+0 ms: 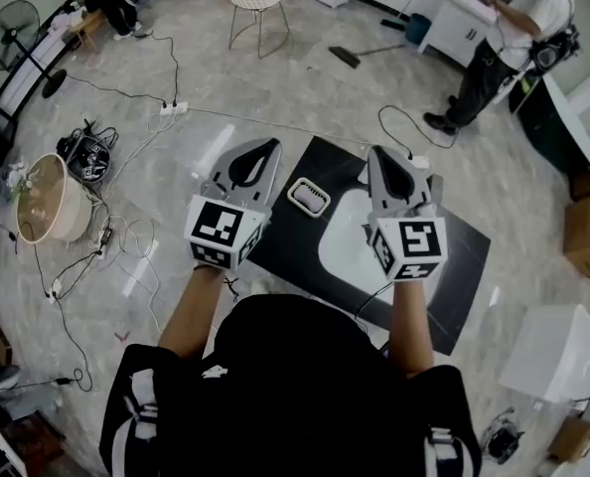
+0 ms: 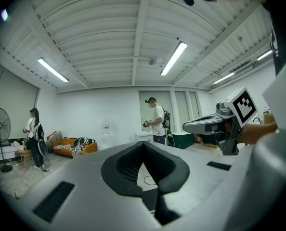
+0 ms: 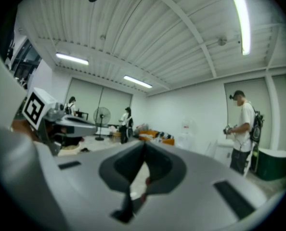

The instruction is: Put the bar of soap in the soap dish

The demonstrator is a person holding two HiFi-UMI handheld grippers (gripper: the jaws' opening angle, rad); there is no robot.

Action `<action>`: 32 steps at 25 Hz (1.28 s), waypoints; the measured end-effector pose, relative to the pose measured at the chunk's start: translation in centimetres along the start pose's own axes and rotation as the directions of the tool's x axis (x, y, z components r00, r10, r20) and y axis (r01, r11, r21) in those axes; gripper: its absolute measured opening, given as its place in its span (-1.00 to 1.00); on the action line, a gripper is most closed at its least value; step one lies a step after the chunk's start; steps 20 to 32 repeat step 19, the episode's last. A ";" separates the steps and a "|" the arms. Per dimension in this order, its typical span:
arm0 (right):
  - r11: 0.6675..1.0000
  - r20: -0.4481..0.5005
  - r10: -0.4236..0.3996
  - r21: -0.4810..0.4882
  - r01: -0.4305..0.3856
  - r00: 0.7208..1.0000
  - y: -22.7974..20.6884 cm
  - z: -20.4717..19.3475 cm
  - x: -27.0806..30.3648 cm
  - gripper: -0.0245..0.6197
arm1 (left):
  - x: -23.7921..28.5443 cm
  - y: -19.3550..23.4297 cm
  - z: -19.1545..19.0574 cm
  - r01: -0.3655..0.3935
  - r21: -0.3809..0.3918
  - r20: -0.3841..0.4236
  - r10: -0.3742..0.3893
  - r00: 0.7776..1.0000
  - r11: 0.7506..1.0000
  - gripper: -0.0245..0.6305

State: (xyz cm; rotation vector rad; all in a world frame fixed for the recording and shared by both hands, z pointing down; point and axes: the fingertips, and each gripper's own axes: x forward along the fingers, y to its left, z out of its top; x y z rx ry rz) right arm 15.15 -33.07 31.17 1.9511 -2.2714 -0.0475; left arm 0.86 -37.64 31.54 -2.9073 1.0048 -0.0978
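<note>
**Head view, looking steeply down.** The left gripper (image 1: 271, 145) and the right gripper (image 1: 375, 151) are held level and side by side above a black counter (image 1: 293, 238) with a white basin (image 1: 347, 244) set into it.

The soap dish (image 1: 308, 197) is a small rectangular tray with a white rim. It lies on the counter and appears between the two grippers. Its inside is grey and ridged. Whether that is the bar of soap or the dish's own grate cannot be told.

On the floor to the left stands a round beige tub (image 1: 43, 199); its contents are unclear. Cardboard boxes (image 1: 585, 229) sit at the right edge.

**Markings.** The only print is the black-and-white square pattern on each gripper's marker cube (image 1: 223, 230). No lettering can be read.

**Gripper views.** In the left gripper view the dark fingers (image 2: 124, 166) meet at their tips, leaving a narrow V behind them. Nothing is held. The right gripper view shows the same: tips together and empty.

Only these two views show the ribbed ceiling with its tube lights (image 2: 173, 59), an orange sofa (image 2: 68, 147), a green bin (image 2: 181, 139) and a standing person (image 2: 157, 121). Each also catches the other gripper at its edge. Only the head view shows the counter, the dish and the cables on the floor (image 1: 136, 237).
</note>
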 end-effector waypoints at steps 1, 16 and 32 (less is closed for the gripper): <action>1.000 -0.001 0.000 0.003 0.000 1.000 0.0 -0.1 0.0 -0.81 | -0.1 0.0 -0.1 0.000 0.001 -0.003 0.000 1.000 1.000 -0.85; 1.000 -0.024 0.011 0.017 -0.011 1.000 0.9 -1.4 -0.1 -0.81 | -0.7 -0.7 -0.8 0.013 -0.012 -0.009 -0.013 1.000 1.000 -0.85; 1.000 -0.023 0.017 0.010 -0.017 1.000 1.4 -1.3 -0.3 -0.81 | -0.9 -0.9 -1.0 0.016 -0.011 -0.014 -0.017 1.000 1.000 -0.85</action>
